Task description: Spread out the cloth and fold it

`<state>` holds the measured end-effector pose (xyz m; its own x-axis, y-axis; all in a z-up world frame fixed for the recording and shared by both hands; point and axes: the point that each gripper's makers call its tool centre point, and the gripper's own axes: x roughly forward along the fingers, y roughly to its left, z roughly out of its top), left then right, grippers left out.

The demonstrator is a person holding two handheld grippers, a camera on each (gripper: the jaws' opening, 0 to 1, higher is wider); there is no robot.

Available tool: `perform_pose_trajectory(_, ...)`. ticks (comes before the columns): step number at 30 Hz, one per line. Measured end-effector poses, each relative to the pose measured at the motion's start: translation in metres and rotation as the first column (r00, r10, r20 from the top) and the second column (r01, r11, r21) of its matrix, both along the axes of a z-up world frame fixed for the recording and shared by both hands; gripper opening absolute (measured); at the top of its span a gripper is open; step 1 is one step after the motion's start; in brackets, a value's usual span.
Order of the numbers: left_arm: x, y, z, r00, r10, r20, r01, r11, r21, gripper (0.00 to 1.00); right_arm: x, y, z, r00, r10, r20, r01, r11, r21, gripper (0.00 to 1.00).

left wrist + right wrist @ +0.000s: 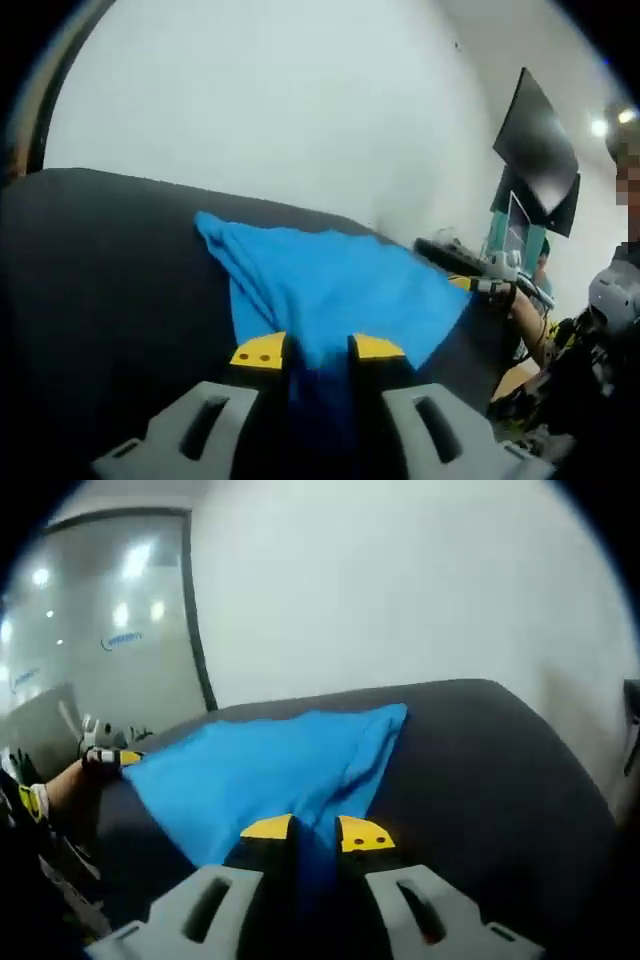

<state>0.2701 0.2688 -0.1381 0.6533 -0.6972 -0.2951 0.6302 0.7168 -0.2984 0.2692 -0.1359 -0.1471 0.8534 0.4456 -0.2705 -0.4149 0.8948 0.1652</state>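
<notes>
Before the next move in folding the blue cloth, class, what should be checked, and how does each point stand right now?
1. Left gripper has cloth between its jaws: ok, blue cloth runs between the yellow tips.
2. Right gripper has cloth between its jaws: ok.
3. Cloth spread flat: not ok, it sags and creases between the two grips.
4. Far corner free: ok, it lies loose on the dark table.
5. Both grips at corners: cannot tell, the jaws hide the edges.
</notes>
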Motion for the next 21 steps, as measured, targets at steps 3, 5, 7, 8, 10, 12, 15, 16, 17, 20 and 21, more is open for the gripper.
perform_pose_trajectory(3, -0.006, -0.009, -0.003, 0.998, -0.03, 0.06, 0.025, 0.997, 0.079, 0.27, 0.001, 0.008, 0.002, 1.0, 0.031, 0.0, -0.031, 0.998, -0.049, 0.11)
perform_pose_trajectory(5, -0.006, -0.011, -0.009, 0.996, -0.027, 0.082, 0.016, 0.991, 0.132, 0.27, 0.004, 0.006, 0.002, 0.999, 0.028, 0.037, -0.023, 0.992, -0.124, 0.0)
perform_pose_trajectory(7, -0.001, -0.008, -0.009, 0.991, -0.02, 0.134, -0.004, 0.984, 0.177, 0.19, 0.005, 0.003, 0.005, 1.0, 0.021, 0.016, -0.019, 0.994, -0.106, 0.0)
perform_pose_trajectory(8, -0.001, -0.008, -0.01, 0.993, -0.011, 0.115, -0.009, 0.986, 0.166, 0.16, 0.005, 0.0, 0.007, 1.0, 0.004, 0.005, -0.004, 0.998, -0.07, 0.0)
perform_pose_trajectory(10, 0.001, -0.002, -0.008, 0.997, 0.025, 0.07, -0.033, 0.993, 0.112, 0.07, 0.003, -0.006, 0.017, 1.0, -0.012, 0.007, 0.012, 1.0, -0.001, 0.0)
perform_pose_trajectory(12, 0.004, 0.002, -0.007, 0.998, 0.026, 0.057, -0.032, 0.995, 0.09, 0.04, 0.0, -0.013, 0.022, 1.0, -0.017, 0.022, 0.018, 0.999, -0.038, 0.0)
perform_pose_trajectory(15, 0.006, 0.004, -0.007, 0.998, 0.032, 0.049, -0.036, 0.996, 0.087, 0.02, 0.0, -0.028, 0.024, 0.997, -0.064, 0.037, 0.067, 0.992, -0.107, 0.0)
perform_pose_trajectory(16, 0.006, 0.004, -0.007, 0.998, 0.033, 0.046, -0.037, 0.996, 0.087, 0.02, 0.0, -0.029, 0.024, 0.997, -0.063, 0.041, 0.067, 0.993, -0.096, 0.0)
perform_pose_trajectory(17, 0.007, 0.004, -0.008, 0.998, 0.034, 0.044, -0.038, 0.996, 0.085, 0.02, 0.001, -0.029, 0.022, 0.997, -0.062, 0.037, 0.065, 0.994, -0.091, 0.0)
perform_pose_trajectory(20, 0.008, 0.006, -0.008, 0.999, 0.04, 0.033, -0.042, 0.997, 0.063, 0.02, 0.003, -0.028, 0.015, 0.997, -0.066, 0.035, 0.07, 0.988, -0.137, 0.0)
perform_pose_trajectory(21, 0.008, 0.006, -0.008, 0.999, 0.043, 0.029, -0.044, 0.998, 0.054, 0.02, 0.002, -0.026, 0.015, 0.997, -0.064, 0.034, 0.068, 0.988, -0.136, 0.0)
